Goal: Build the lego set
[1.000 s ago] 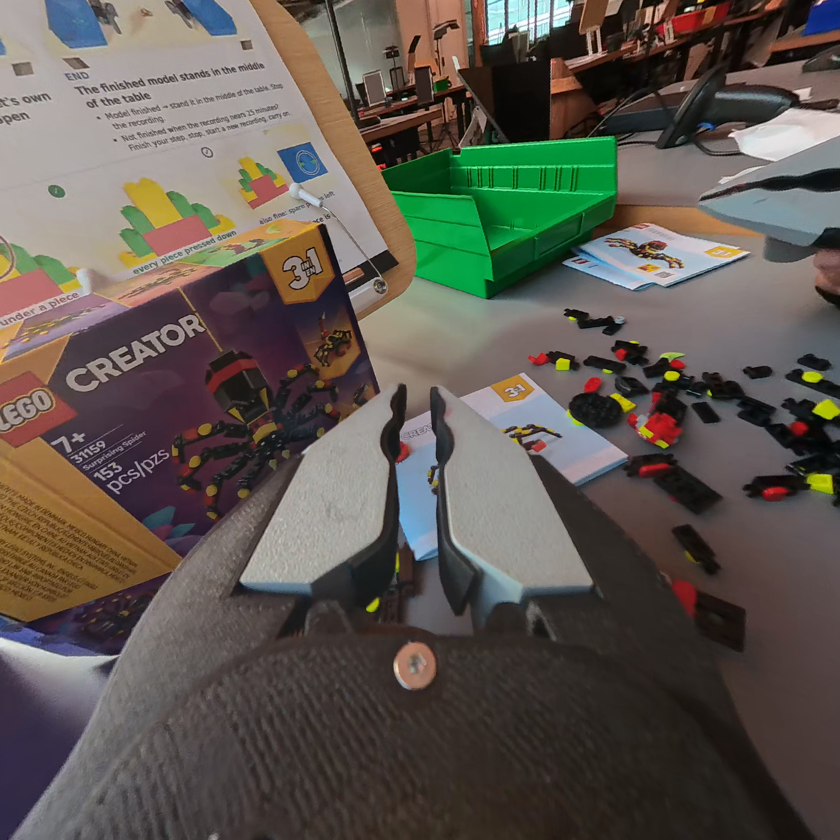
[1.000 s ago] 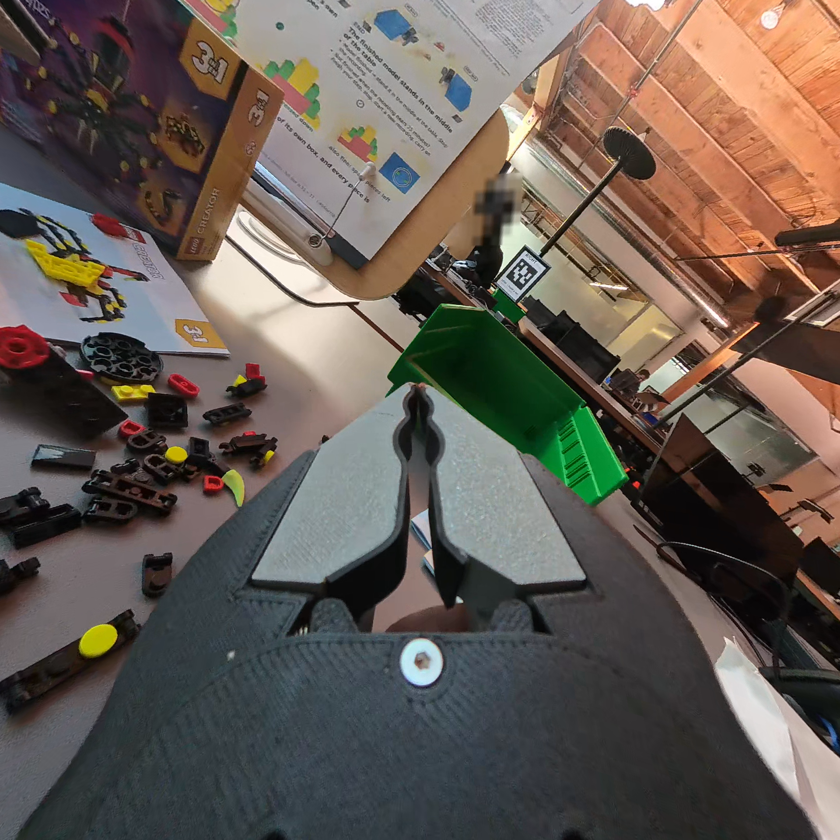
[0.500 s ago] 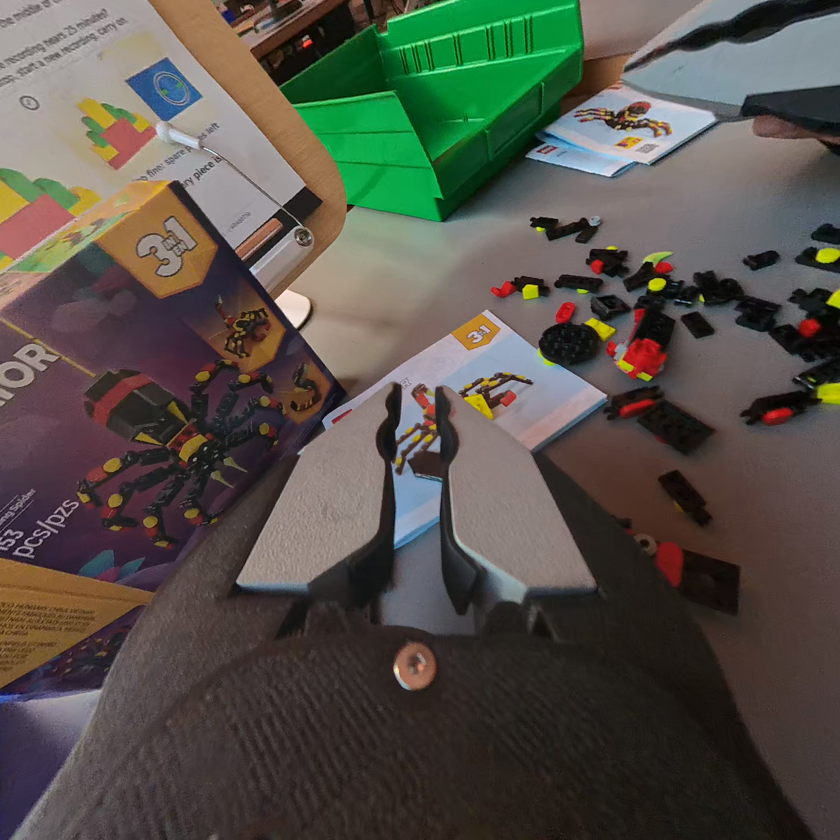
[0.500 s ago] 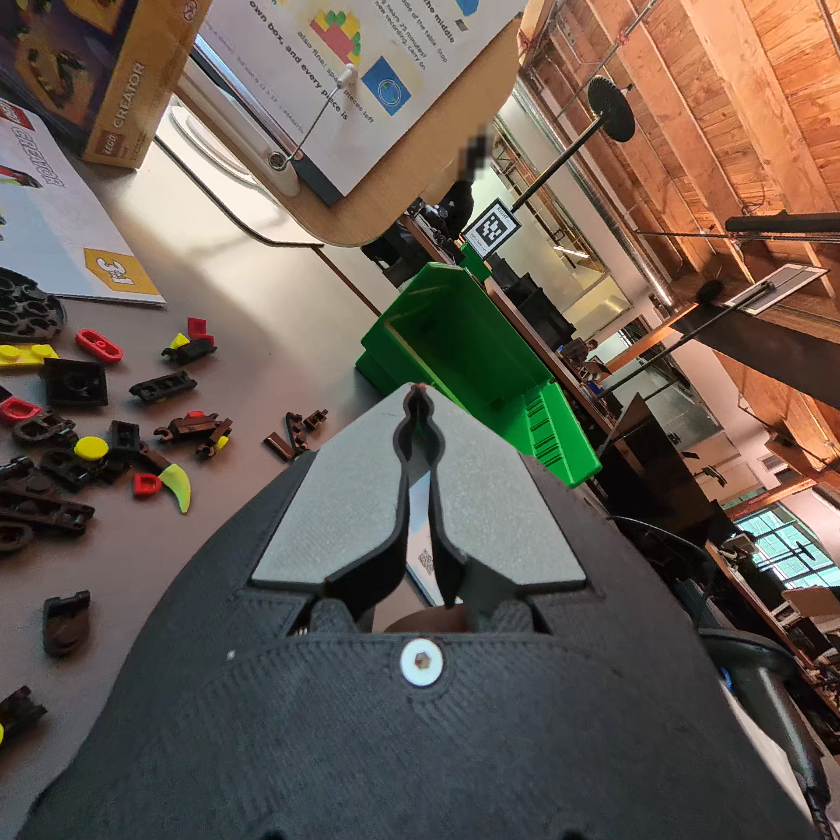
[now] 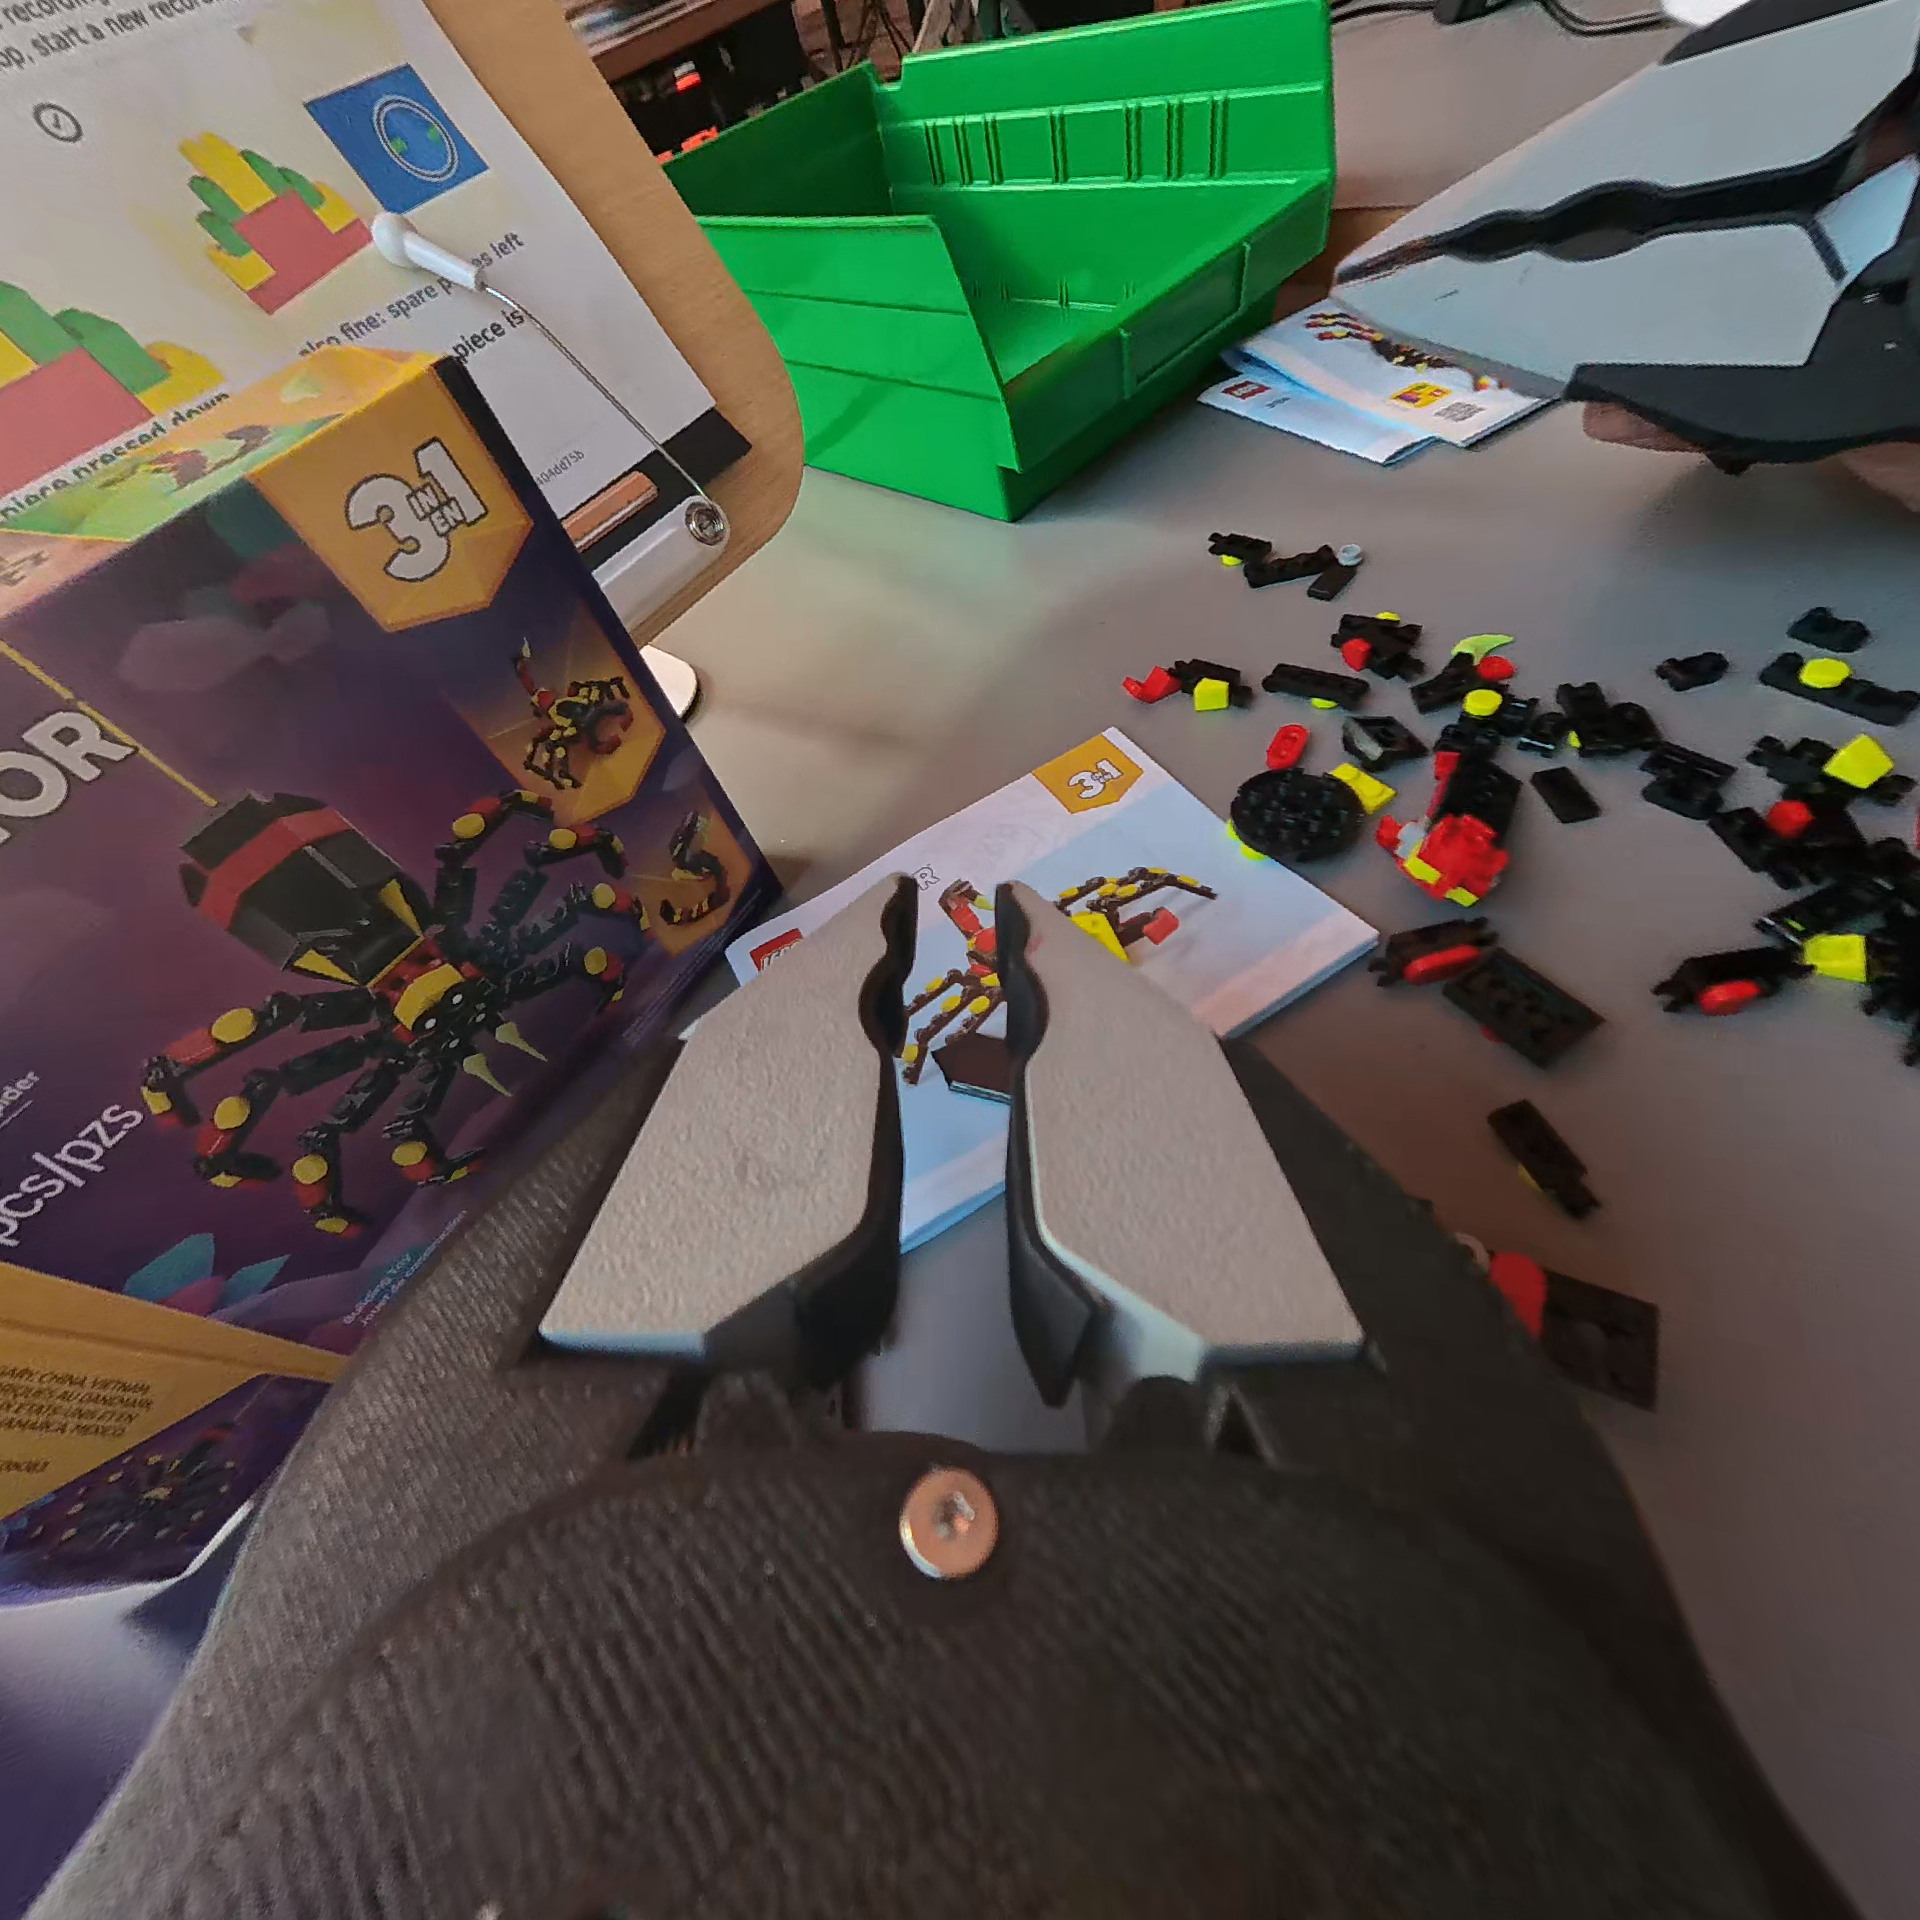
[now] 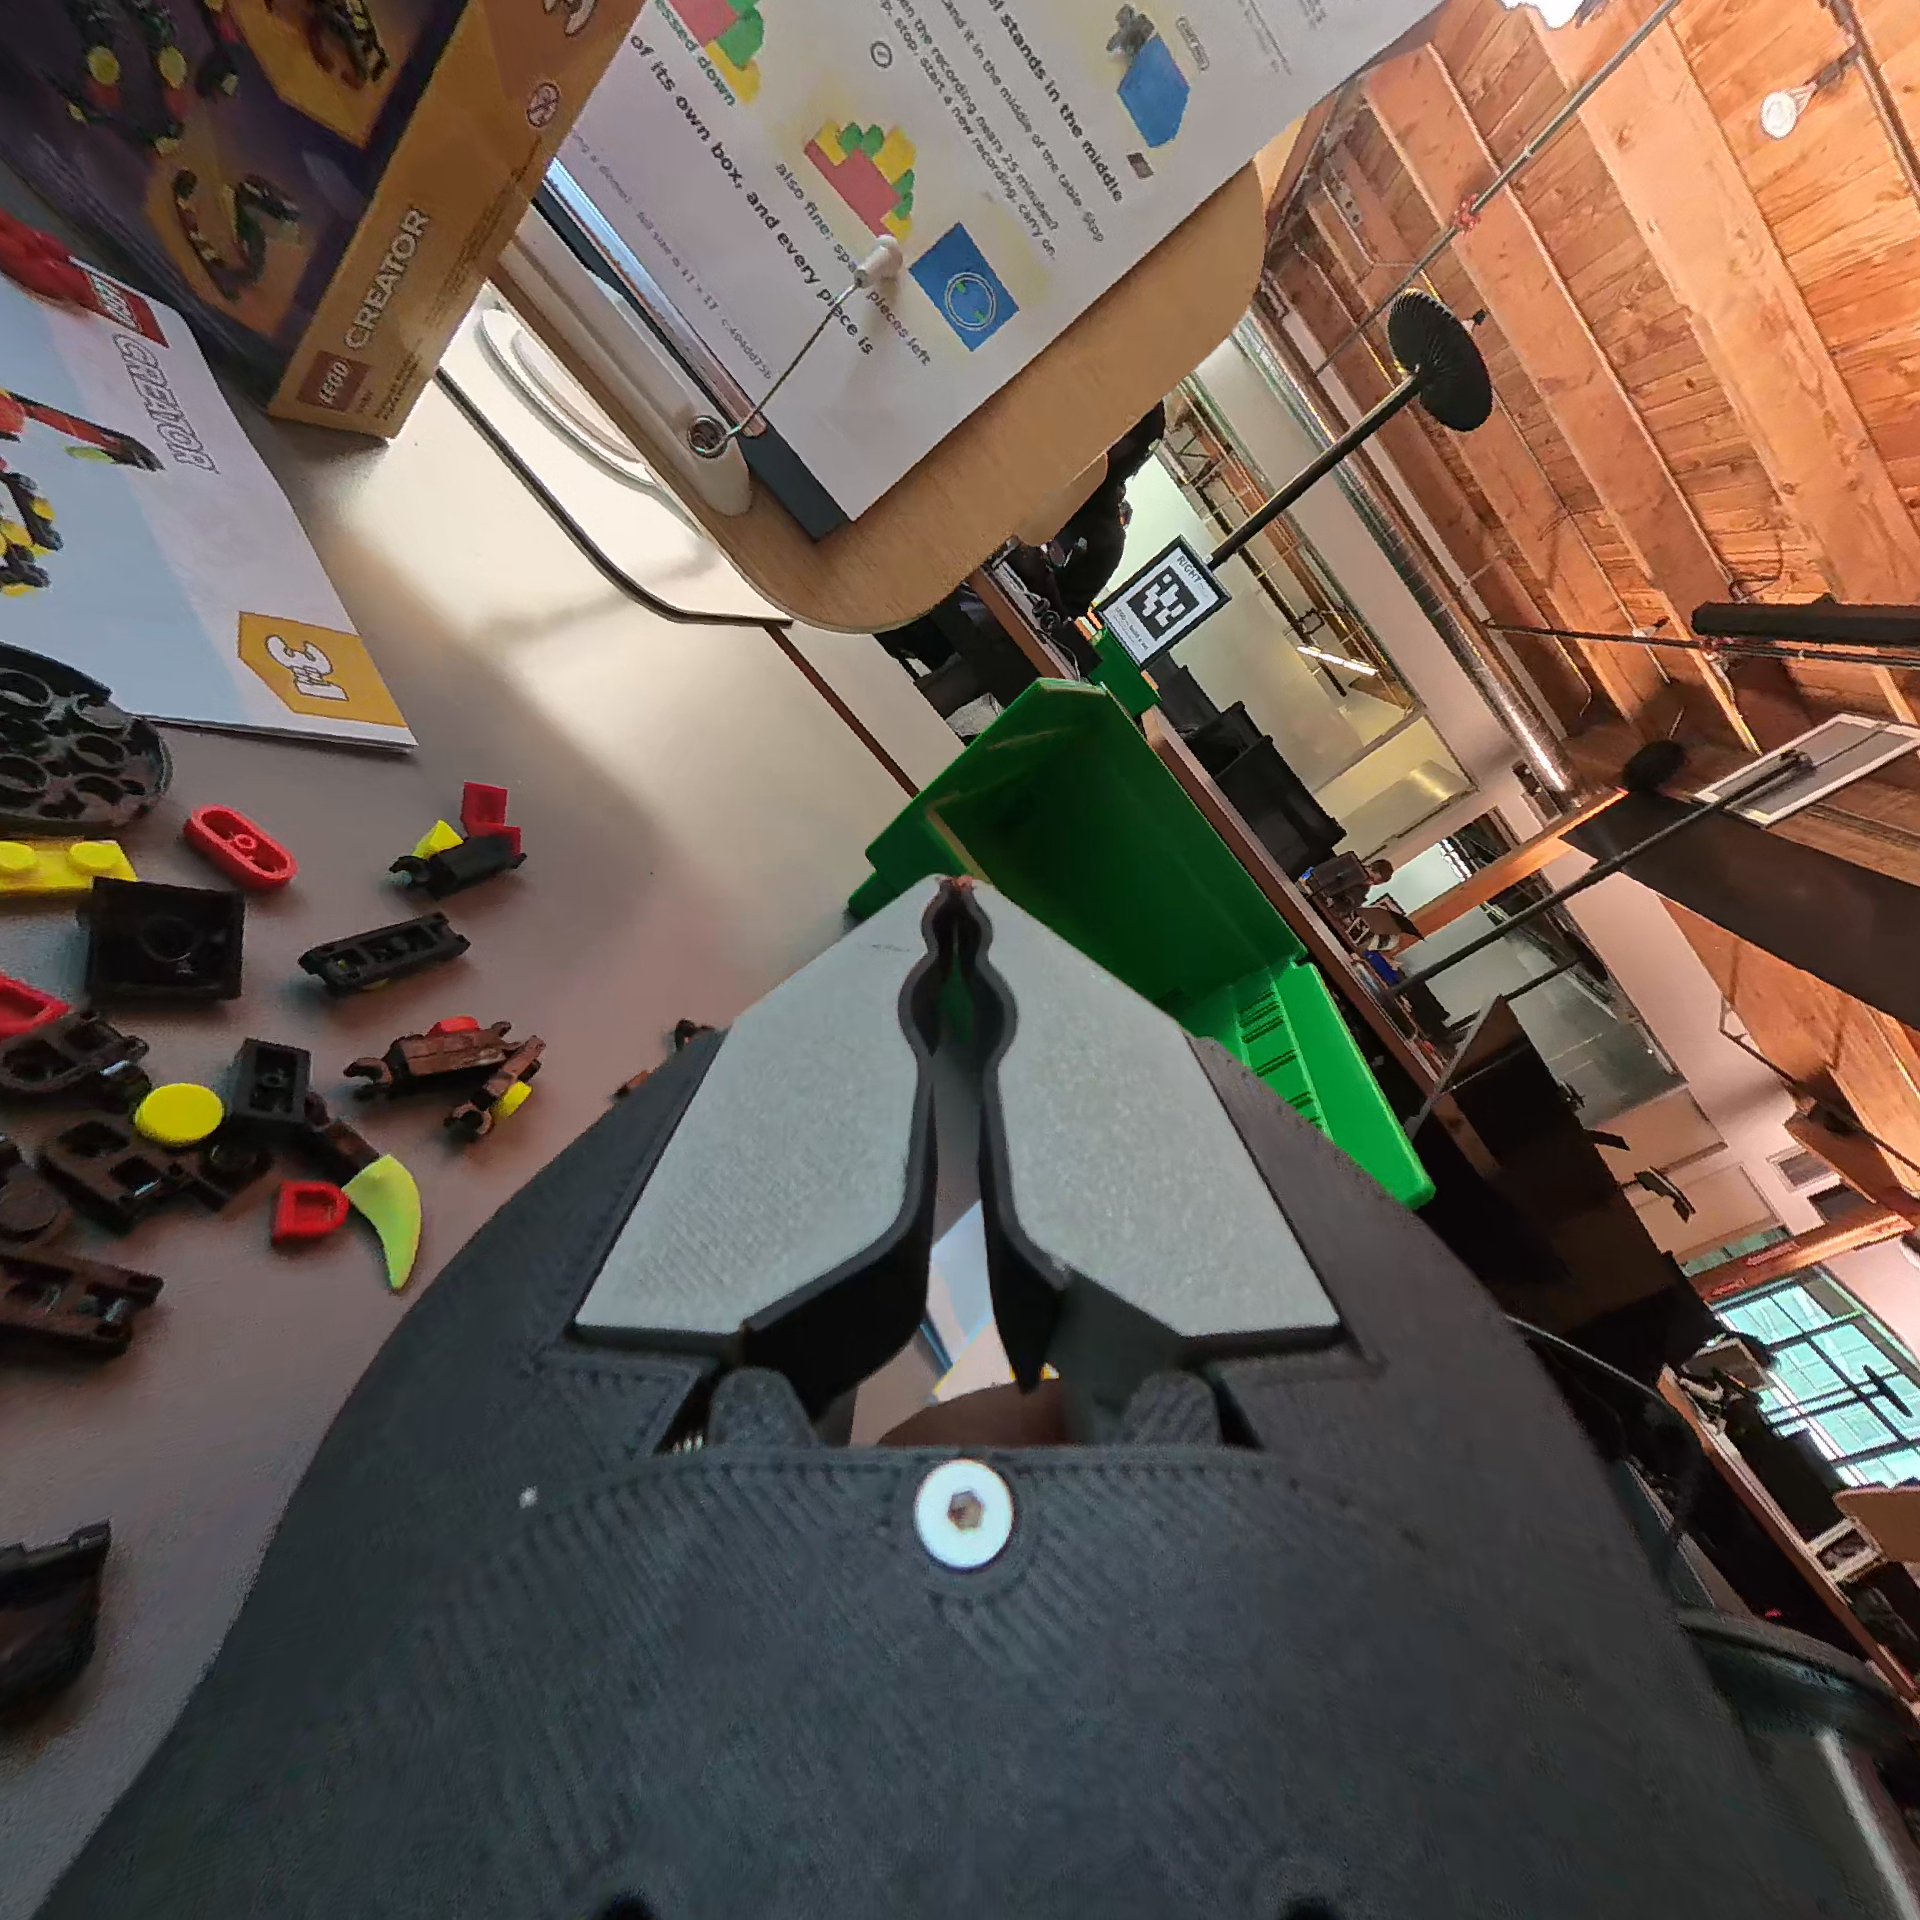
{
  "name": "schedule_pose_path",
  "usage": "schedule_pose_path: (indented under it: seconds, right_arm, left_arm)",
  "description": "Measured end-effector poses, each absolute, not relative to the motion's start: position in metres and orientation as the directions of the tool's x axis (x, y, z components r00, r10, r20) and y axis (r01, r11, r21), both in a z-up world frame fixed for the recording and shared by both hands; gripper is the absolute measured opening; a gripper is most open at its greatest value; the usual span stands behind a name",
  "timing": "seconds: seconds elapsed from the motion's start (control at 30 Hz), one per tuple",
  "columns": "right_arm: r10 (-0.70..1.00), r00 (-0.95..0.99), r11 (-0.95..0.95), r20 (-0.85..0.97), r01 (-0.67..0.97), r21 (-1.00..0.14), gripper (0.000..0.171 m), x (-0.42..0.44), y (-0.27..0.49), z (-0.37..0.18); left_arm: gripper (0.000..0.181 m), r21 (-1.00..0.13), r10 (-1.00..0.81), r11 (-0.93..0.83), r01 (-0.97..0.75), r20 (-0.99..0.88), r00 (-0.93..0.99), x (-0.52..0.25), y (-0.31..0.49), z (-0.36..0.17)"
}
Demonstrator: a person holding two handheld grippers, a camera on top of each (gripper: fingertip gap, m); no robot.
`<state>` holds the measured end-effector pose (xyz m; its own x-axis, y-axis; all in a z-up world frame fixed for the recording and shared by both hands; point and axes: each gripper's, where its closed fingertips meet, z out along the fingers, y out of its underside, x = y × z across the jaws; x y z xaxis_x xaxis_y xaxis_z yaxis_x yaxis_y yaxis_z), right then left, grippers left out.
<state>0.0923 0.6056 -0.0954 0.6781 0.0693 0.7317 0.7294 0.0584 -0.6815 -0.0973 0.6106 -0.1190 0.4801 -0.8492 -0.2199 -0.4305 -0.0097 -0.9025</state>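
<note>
Fingers [image 5: 790, 1091] above scattered black-red-yellow bricks [image 5: 1538, 769]

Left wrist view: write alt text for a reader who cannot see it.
The left claw, slightly open and empty, points at an instruction booklet lying on a grey table. A purple set box stands to its left, loose black, red and yellow pieces lie scattered on the right, and a green bin sits behind.

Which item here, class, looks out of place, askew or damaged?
Nothing looks damaged. The loose lego pieces lie scattered over the grey table, unsorted, as expected before building. One small dark brown piece sits on the instruction booklet cover instead of with the rest. The green bin holds nothing visible.
</note>
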Motion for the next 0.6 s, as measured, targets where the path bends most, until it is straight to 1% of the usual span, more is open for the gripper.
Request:
schedule_pose_path:
  seconds: [0.1, 0.27, 0.43, 0.6]
  right_arm:
    - [0.084, 0.683, 0.073, 0.725, 0.722, -0.688, 0.000, 0.088, 0.612, -0.095]
    - [0.117, 0.696, 0.139, 0.709, 0.695, -0.705, 0.000, 0.074, 0.613, -0.089]
    - [0.152, 0.711, 0.227, 0.686, 0.651, -0.725, 0.000, 0.058, 0.618, -0.079]
    - [0.232, 0.718, 0.274, 0.656, 0.598, -0.753, 0.000, 0.047, 0.628, -0.078]
  left_arm:
    - [0.012, -0.897, -0.846, -0.010, -0.441, -0.228, 0.482, -0.096, 0.611, -0.120]
    - [0.018, -0.916, -0.859, -0.112, -0.386, -0.106, 0.501, -0.091, 0.609, -0.120]
    - [0.020, -0.921, -0.851, -0.112, -0.374, -0.106, 0.515, -0.092, 0.609, -0.119]
    - [0.020, -0.907, -0.857, -0.088, -0.412, -0.142, 0.495, -0.089, 0.604, -0.123]
